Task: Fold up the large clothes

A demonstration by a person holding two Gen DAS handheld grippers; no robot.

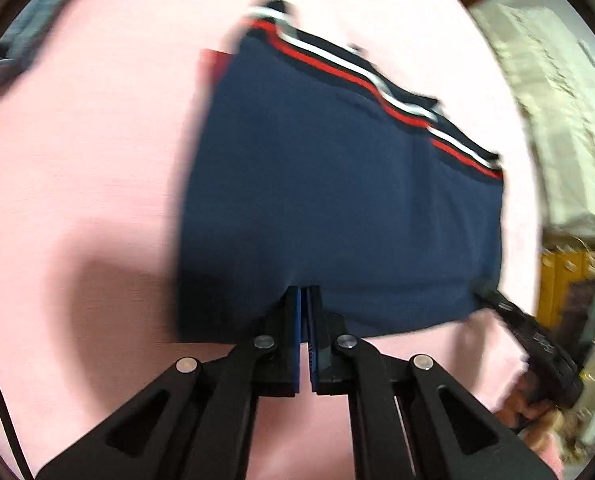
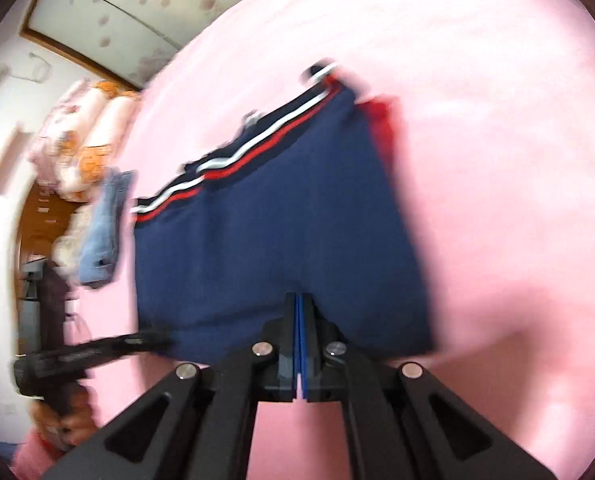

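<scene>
Clamped on the near edge of the navy garment (image 1: 337,208), the left gripper (image 1: 305,296) has its jaws pressed together with the fabric pinched between its blue pads. Likewise the right gripper (image 2: 298,300) grips that same near edge further along, jaws closed on the cloth. Both frames are motion-blurred. This garment lies spread on the pink bed sheet (image 1: 77,160), its far edge trimmed with red and white stripes (image 1: 337,64). A folded denim piece (image 2: 103,232) rests near the sheet's edge, beside stacked floral bedding (image 2: 85,140). A hand (image 2: 63,420) holds the left tool.
</scene>
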